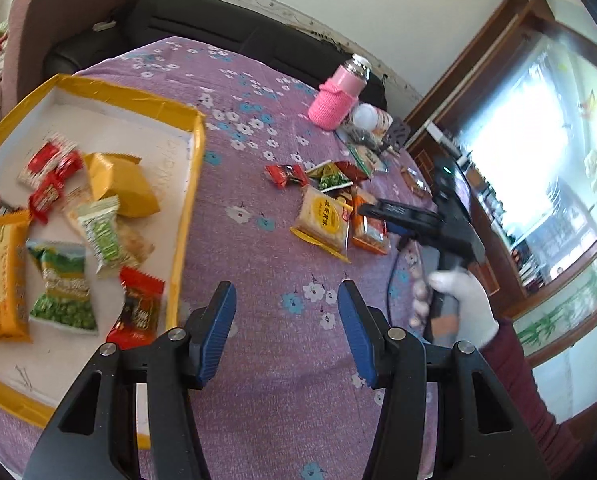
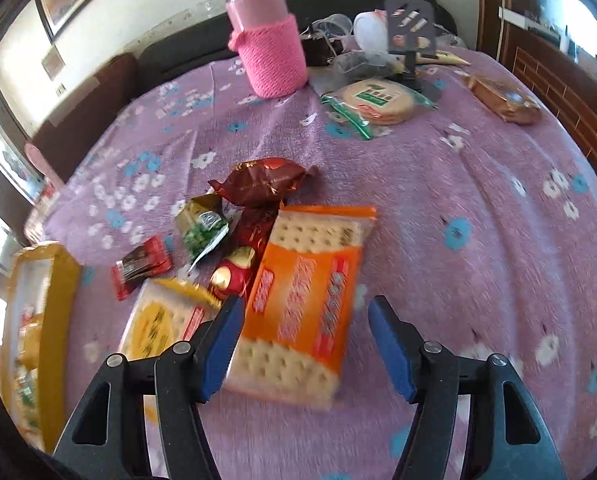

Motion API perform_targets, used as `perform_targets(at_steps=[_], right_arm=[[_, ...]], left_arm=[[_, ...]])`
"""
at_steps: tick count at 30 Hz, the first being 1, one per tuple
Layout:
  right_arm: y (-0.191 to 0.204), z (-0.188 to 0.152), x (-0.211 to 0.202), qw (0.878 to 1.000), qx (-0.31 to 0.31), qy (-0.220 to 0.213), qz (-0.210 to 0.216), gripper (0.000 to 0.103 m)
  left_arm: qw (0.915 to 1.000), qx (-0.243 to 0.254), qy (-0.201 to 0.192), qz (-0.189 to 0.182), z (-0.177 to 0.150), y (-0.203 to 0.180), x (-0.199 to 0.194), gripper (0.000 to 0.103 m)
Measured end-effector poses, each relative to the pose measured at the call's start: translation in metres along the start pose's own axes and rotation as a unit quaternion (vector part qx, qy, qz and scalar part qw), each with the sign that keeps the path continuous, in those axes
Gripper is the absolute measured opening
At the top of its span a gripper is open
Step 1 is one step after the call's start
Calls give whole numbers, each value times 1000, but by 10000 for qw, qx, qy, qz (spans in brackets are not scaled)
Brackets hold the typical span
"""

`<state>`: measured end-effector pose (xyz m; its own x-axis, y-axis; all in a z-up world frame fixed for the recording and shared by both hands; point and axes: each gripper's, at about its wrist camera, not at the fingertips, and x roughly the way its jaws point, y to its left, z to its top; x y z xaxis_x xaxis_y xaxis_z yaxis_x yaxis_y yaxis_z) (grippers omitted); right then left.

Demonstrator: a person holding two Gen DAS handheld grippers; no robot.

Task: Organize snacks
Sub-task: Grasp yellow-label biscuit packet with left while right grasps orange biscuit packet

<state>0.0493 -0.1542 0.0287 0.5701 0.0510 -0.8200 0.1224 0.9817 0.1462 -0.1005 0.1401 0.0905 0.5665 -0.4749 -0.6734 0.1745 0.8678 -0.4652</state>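
My right gripper point(image 2: 306, 344) has its 2 blue-padded jaws apart, straddling the near end of the orange-and-clear plastic packet of square crackers point(image 2: 302, 300). The left pad overlaps the packet's left edge; the right pad stands clear of its right edge, so nothing is clamped. I take the orange packet as my landmark. Its long axis runs away from me, tilted slightly right, nearly in line with the jaws, so I judge a squeeze across its short width is the move that fits.

Just left of the orange packet lies a yellow foil packet of round biscuits point(image 2: 160, 322), touching my left pad's side. Beyond the orange packet sit a small red-and-gold foil sweet point(image 2: 234, 272), a green pea sachet point(image 2: 204, 228) and a dark red foil wrapper point(image 2: 264, 180).

My left gripper point(image 1: 286, 324) also stands apart and empty, over bare purple flowered cloth point(image 1: 274, 400), well left of the orange packet. Further left still is the yellow-rimmed shallow cardboard tray point(image 1: 186, 208) already holding several snacks. The right hand point(image 1: 464, 304) is plainly the nearer 1.
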Motion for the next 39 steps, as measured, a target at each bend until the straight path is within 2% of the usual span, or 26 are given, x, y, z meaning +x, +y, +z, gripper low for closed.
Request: perform_targets(at_steps=[2,3,7,11,16,18,21,23,25,29,34,35,38,39], right_arm=[[4,4,15,9999,-8,96,-89,68],[5,5,18,9999,-18,47,-144,62],[2,-2,14,9998,-158,-70,-126,57],[-22,-23,-1,9999,-35,-148,-46,57],[-54,-54,-22,9986,139,-512,84,58],[-60,-57,-25,9976,215,-617,246,58],[-59,-56,-25,9974,145,-649,279,58],[-60,-55,-25,9973,135,-646,318,58],[-63,-54,-25,9969,216,-635,421,58],[-70,-53,-26,9956,394,-589,620,58],[-72,-52,-26,9950,480,-565,676,58],[-71,-52,-26,9950,486,-561,673,58],[-71,-52,-27,9948,511,-559,680,58],[-72,-52,-27,9948,518,-557,681,58]], left_arm=[[9998,159,100,53,4,-8,9,52],[9996,242,158,77,4,-11,13,53],[9976,510,452,147,14,-27,45,53],[9947,799,619,213,27,-42,76,53],[9880,1307,777,279,49,-67,129,53],[9848,1481,825,366,54,-76,145,53],[9817,1666,873,303,60,-85,162,53],[9794,1764,894,399,63,-89,174,56],[9786,1847,793,445,66,-92,179,65],[9748,2034,725,559,63,-99,187,73],[9575,2583,646,1112,50,-105,195,79],[9562,2595,684,1167,49,-103,196,79],[9555,2435,873,1416,48,-92,206,80],[9597,2323,831,1346,50,-88,205,80]])
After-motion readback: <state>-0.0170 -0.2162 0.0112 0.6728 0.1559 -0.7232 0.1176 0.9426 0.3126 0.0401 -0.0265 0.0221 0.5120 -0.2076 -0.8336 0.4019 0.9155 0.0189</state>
